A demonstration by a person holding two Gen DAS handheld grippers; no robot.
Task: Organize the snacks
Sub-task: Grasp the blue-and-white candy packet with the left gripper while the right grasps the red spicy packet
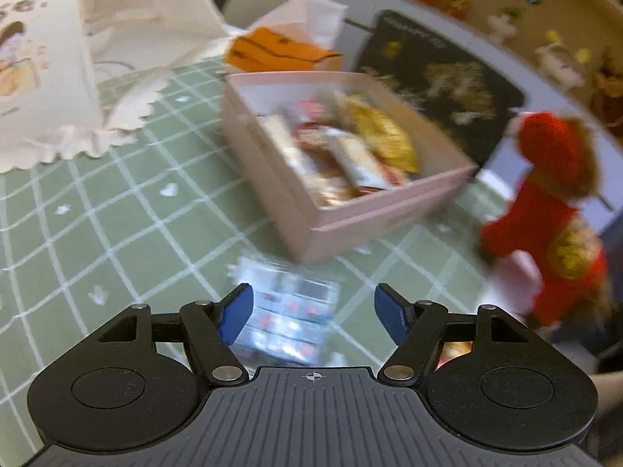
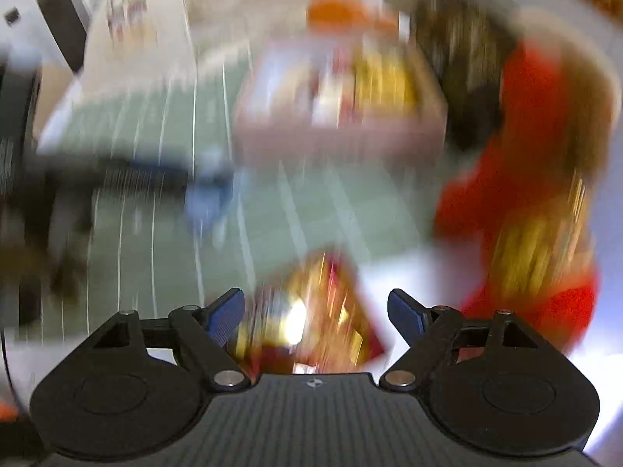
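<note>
1. Left gripper (image 1: pixel 313 311): jaws spread wide, holding nothing. It hangs over a blue-and-white snack pack (image 1: pixel 286 313) that lies flat on the green checked tablecloth (image 1: pixel 117 214), showing between the blue fingertips (image 1: pixel 237 311). Contact with the pack: cannot tell.
2. Pink box (image 1: pixel 389 210) sits open just beyond that pack, loaded with wrapped snacks; a yellow packet (image 1: pixel 383 136) lies on top toward the far side.
3. Red plush toy (image 1: pixel 545 214) stands to the right of the box, near it.
4. An orange bag (image 1: pixel 280 50) sits behind the box, a white paper bag (image 1: pixel 46 78) far left.
5. Right gripper (image 2: pixel 315 313): jaws wide apart. View heavily motion-blurred. A red-and-gold snack packet (image 2: pixel 311 319) shows between the fingers; gripped or merely beneath, cannot tell.
</note>
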